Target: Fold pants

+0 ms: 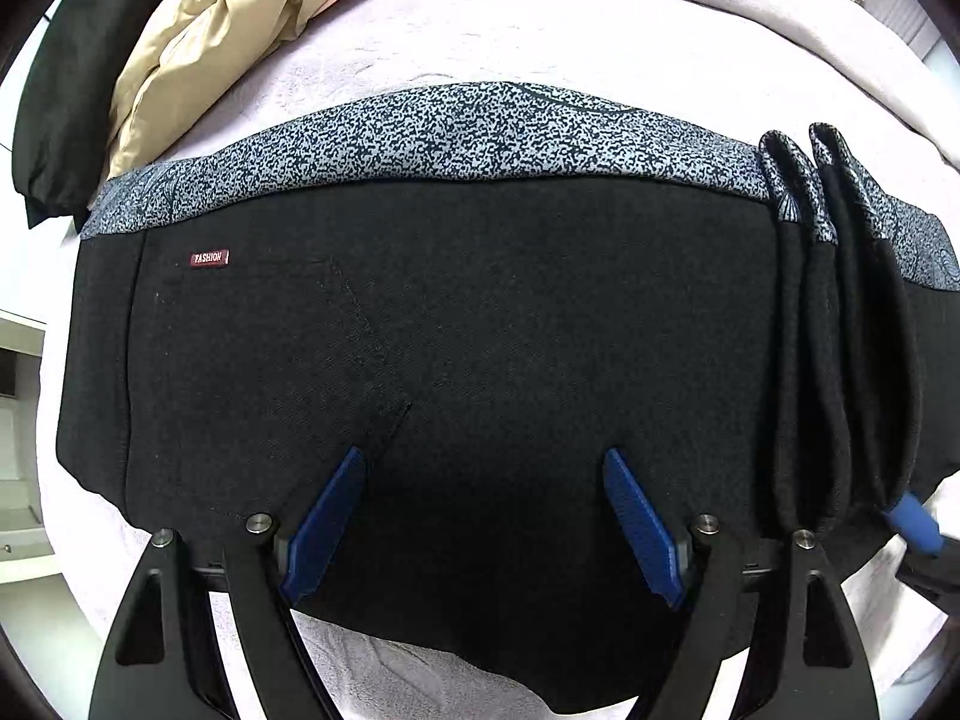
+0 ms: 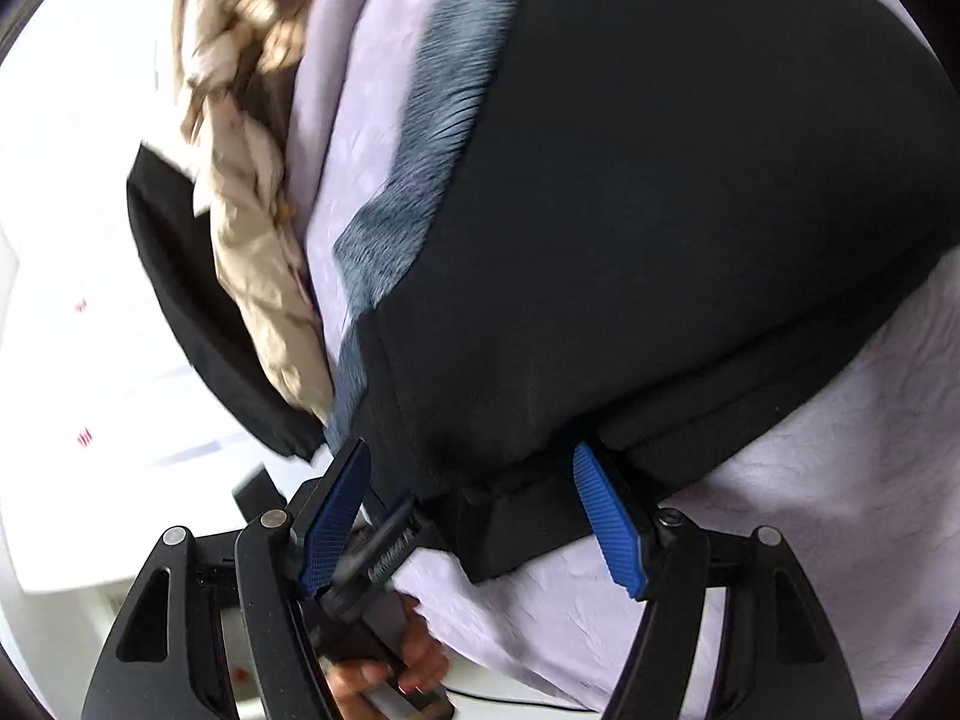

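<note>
Pants (image 1: 420, 330) fill most of what we see from the left wrist: a black, coarse-woven garment lying folded on a pale lilac cover (image 1: 480, 36), with a speckled grey-and-black waistband (image 1: 450, 138) running across its far edge. A small dark red label (image 1: 209, 258) reading "FASHION" sits near the far left corner of the black cloth. On the right side the fabric stands up in several narrow, upright folds (image 1: 840, 330), black with the speckled band at their tops. The left gripper (image 1: 483, 516) hovers over the near edge of the pants with its blue-padded jaws spread wide and nothing between them. A blue tip of the right gripper (image 1: 915, 522) shows at the near end of those folds. Beyond the pants, at the far left, lie a tan garment (image 1: 198, 48) and a black garment (image 1: 60, 90).

From the right wrist, the picture is blurred. We see the pants (image 2: 660, 210) as a thick black stack with the grey band (image 2: 420, 150) smeared along its left edge, resting on the lilac cover (image 2: 810, 510). The right gripper (image 2: 471, 504) has its jaws spread, and the near corner of the stacked layers reaches in between them; we cannot tell whether either pad touches the cloth. Low in this view the left gripper (image 2: 384, 558) shows, held by a hand (image 2: 390, 672). The tan garment (image 2: 252, 180) and the black garment (image 2: 198, 312) lie to the left of the pants.
</note>
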{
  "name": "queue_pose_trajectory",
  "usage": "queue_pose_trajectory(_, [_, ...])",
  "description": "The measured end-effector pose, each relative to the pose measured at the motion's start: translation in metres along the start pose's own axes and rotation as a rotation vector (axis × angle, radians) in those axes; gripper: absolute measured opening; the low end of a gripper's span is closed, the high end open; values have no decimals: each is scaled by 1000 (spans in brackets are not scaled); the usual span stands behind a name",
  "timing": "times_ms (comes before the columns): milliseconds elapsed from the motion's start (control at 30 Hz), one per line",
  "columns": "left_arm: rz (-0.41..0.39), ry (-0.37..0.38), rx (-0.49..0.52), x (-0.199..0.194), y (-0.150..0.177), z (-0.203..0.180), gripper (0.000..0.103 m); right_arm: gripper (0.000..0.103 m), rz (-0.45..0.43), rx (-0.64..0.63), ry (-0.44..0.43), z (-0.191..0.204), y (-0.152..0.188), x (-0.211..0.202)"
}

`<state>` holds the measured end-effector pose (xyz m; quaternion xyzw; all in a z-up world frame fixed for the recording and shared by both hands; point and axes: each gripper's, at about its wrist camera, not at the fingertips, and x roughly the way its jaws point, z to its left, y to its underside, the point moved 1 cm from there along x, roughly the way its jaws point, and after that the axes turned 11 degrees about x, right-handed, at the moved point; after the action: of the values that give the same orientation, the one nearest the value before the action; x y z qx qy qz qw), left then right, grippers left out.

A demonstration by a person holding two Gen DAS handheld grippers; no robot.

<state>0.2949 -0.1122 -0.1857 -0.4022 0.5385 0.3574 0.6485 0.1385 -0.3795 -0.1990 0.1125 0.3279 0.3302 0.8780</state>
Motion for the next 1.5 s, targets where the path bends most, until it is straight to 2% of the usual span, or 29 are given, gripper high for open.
queue_pose_trajectory(33, [2,-2,0,1,0,1,83,57,-1,18,-41,-1,-3,1])
queue_pose_trajectory(67, [4,-1,-2,3,-5,2,83,34,10,27,-80,0,-3,0])
queue_pose_trajectory(100, [6,1,-4,4,-6,2,83,5,21,37,-92,0,-4,0])
queue_pose_trajectory(167, [12,10,-13,1,-5,1,83,5,31,15,-104,5,-2,-8])
queue_pose_trajectory(200, [9,14,-18,-12,3,-11,83,5,36,-25,-83,12,2,-12])
queue_pose_trajectory(267, [-3,11,-29,-20,7,-12,83,5,58,-78,-42,19,10,-15])
queue_pose_trajectory(400, [3,3,-21,-17,14,-13,83,5,89,-112,112,1,14,9])
queue_pose_trajectory(467, [9,-12,-7,-19,13,-15,83,5,82,-91,140,-11,6,19])
queue_pose_trajectory(533, [3,-8,-15,-28,13,-15,83,9,114,-117,166,-4,5,18])
queue_pose_trajectory(633, [-43,-9,-1,-51,9,-16,83,14,239,-282,258,28,17,14])
queue_pose_trajectory(667, [-64,-16,13,-60,6,-19,83,14,250,-367,259,44,23,0])
queue_pose_trajectory(700, [-78,-17,25,-69,2,-23,83,16,239,-419,255,56,22,-13])
queue_pose_trajectory(767, [-110,8,50,-84,-12,-38,83,30,152,-495,273,75,8,-43])
queue_pose_trajectory(800, [-126,21,66,-89,-19,-48,83,36,80,-523,293,80,-4,-62])
queue_pose_trajectory(867, [-169,45,100,-97,-39,-74,83,36,-16,-535,321,88,-37,-83])
queue_pose_trajectory(933, [-208,73,121,-98,-60,-102,83,27,-51,-530,353,90,-63,-87])
queue_pose_trajectory(1000, [-233,87,142,-89,-82,-131,83,25,-76,-562,410,95,-88,-76])
queue_pose_trajectory(1067, [-213,42,175,-65,-95,-153,83,25,-62,-580,442,89,-101,-59])
queue_pose_trajectory(1133, [-152,-35,186,-37,-99,-164,83,25,-40,-591,489,83,-109,-46])
queue_pose_trajectory(1233, [-150,0,137,-27,-85,-147,95,25,3,-640,491,81,-95,-34])
queue_pose_trajectory(1333, [-108,50,97,-30,-78,-137,95,25,63,-672,518,79,-82,-25])
queue_pose_trajectory(1433, [-107,-10,132,-45,-67,-136,95,26,79,-709,565,90,-62,-17])
queue_pose_trajectory(1500, [-105,-16,144,-54,-54,-136,95,26,69,-697,587,93,-52,-18])
